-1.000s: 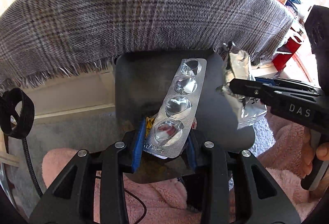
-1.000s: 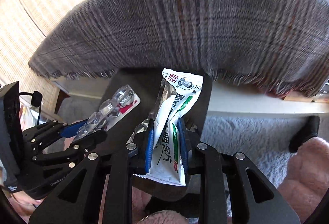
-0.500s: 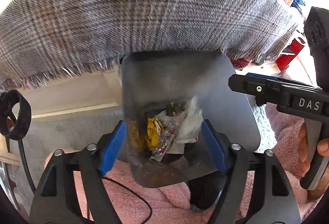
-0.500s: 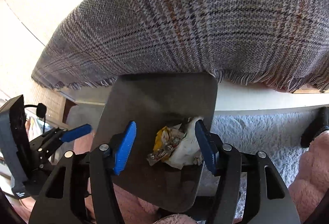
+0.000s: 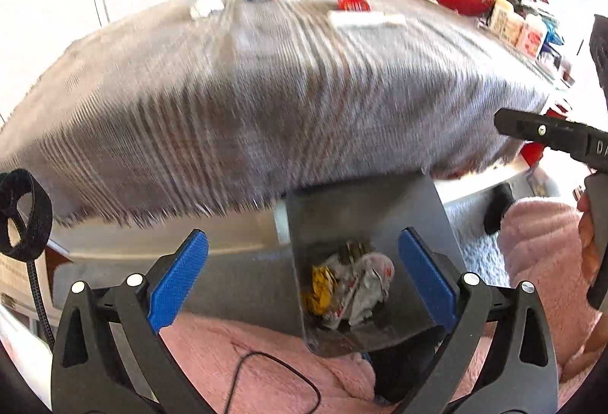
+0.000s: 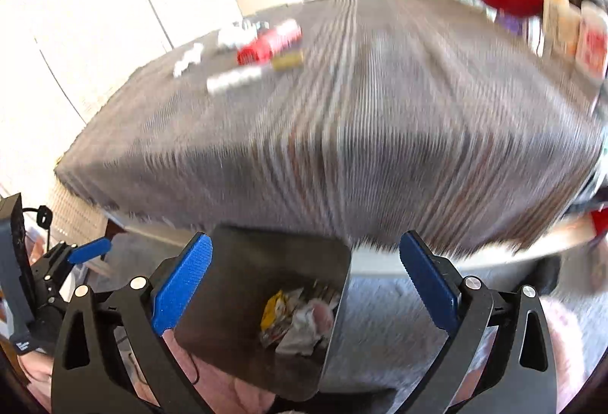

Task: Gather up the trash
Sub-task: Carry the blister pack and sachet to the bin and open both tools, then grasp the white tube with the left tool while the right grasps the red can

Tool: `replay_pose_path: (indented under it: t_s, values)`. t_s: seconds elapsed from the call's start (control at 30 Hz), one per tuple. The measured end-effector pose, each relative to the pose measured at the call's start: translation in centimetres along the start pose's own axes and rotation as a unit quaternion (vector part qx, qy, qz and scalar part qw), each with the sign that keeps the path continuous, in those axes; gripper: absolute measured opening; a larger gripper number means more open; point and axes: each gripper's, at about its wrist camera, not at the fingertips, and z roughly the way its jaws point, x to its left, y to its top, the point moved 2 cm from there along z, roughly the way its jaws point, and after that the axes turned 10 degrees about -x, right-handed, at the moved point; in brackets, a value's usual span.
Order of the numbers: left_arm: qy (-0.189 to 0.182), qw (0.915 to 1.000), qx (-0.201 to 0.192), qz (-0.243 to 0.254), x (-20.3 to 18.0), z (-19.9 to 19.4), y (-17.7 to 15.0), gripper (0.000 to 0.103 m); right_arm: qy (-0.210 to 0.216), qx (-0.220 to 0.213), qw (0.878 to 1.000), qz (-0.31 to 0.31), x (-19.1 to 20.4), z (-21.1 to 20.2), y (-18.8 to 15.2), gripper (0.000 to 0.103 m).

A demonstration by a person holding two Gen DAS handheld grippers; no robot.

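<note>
Both hand-held grippers have nothing between their blue pads. The left hand-held gripper [image 5: 303, 273] is opening, its jaws far apart, and the right hand-held gripper [image 6: 306, 279] is opening in the same way. Neither one touches anything.

Collected trash [image 5: 347, 290] lies at the bottom of the dark grey bin [image 5: 364, 205], which stands on the floor just below the near edge of the worktop [image 5: 266, 102]. It is a small heap of crumpled wrappers, yellow and white, with a foil piece among them. More candidates lie on the far part of the plaid-covered worktop: a red packet [image 6: 269, 43], a pale flat wrapper [image 6: 233, 79] and a crumpled white piece [image 6: 188, 60]. These are blurred, so I cannot name them more exactly.

I judge that the step in hand is to go for the next pieces. To do it well, each gripper should keep its jaws wide until a piece is between the pads, and the two should choose pieces well apart, so that they do not meet. Thin wrappers lie flat on cloth, so the lower finger should slide under an edge without pinching the cloth.

Each gripper points down at a slant, over the bin. The right one shows at the right edge of the left view, with a hand [image 5: 589, 246] on its handle.
</note>
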Motion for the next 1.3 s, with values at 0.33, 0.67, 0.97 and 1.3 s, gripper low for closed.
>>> replay_pose_path:
  t_s: [0.33, 0.67, 0.97, 1.3]
  values:
    - [-0.018, 0.999, -0.038, 0.016, 1.0, 0.4, 7.1, 0.095, 0.009, -0.038, 0.999, -0.001, 1.1, 2.0, 8.2, 0.099]
    - [-0.036, 0.9988, -0.031, 0.014, 0.8, 4.4, 11.6, 0.095, 0.005, -0.003, 1.0, 0.02, 2.8, 10.0, 13.1, 0.096]
    - [-0.05, 0.9983, -0.024, 0.015, 1.2, 6.7, 12.5, 0.095, 0.016, 0.041, 0.998, 0.037, 4.0, 15.5, 13.0, 0.067]
    - [-0.072, 0.9967, -0.017, 0.033, -0.4, 9.7, 13.9, 0.091, -0.024, 0.027, 0.999, 0.011, 1.5, 15.9, 14.1, 0.038]
